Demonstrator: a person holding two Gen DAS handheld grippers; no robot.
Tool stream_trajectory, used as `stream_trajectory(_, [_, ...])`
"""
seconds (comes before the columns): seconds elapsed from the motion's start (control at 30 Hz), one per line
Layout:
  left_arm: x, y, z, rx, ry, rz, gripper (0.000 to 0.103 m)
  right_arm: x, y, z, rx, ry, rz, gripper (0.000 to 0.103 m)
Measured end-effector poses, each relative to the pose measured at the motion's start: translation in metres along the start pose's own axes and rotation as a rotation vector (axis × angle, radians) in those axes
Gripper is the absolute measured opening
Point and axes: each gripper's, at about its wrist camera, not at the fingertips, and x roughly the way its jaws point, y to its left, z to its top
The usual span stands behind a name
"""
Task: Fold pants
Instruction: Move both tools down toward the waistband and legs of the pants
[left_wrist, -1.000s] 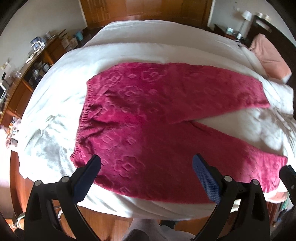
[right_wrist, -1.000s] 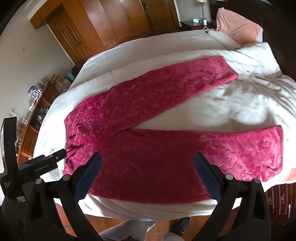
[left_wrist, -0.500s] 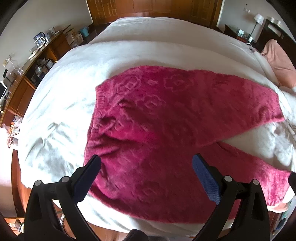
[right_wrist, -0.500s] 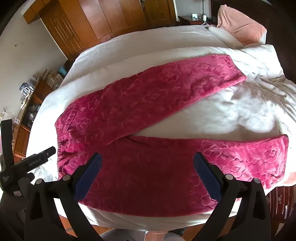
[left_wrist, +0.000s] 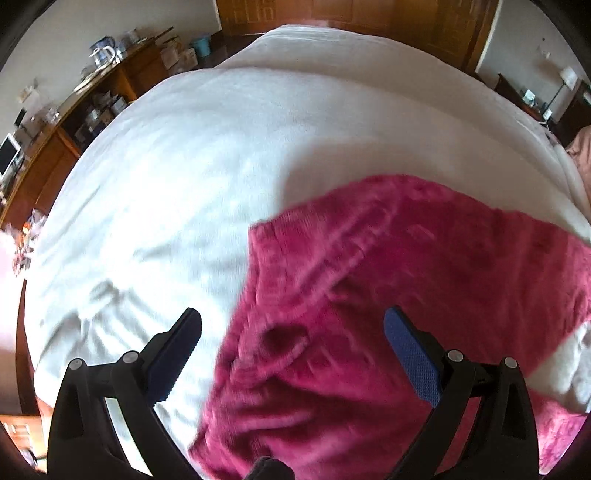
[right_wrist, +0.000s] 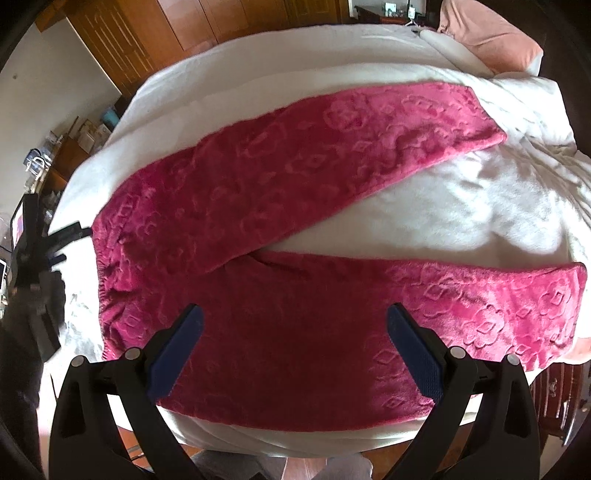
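left gripper (left_wrist: 291, 354): fingers spread wide, holding nothing, over the waistband end
pants (right_wrist: 295, 236): one pink fleece pair, flat on the bed (right_wrist: 443, 214), two legs splayed apart
right gripper (right_wrist: 295, 347): fingers wide too, empty, above the near leg

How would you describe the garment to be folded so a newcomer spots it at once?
Start from the big bed under its white cover. Spread flat along its near edge lie the pants, legs splayed in a V toward the pink pillow. They are the only deep magenta, plush thing there, embossed with flower shapes.
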Motion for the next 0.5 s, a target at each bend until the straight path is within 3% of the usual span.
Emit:
stream_trajectory(0.3, [0.073,0.0,0.047,0.134,0.033,0.002,0.098,0.021,0.002,-0.005,0.013,0.078,-0.048,0.1])
stream_trajectory(0.43, [0.087,0.0,0.062,0.126,0.057,-0.088,0.097,0.026,-0.003,-0.007,0.032,0.102,-0.061,0.1])
stream_trajectory(0.5, [0.095,-0.001,0.069,0.125,0.067,-0.121,0.087,0.028,-0.005,-0.008,0.038,0.106,-0.066,0.1])
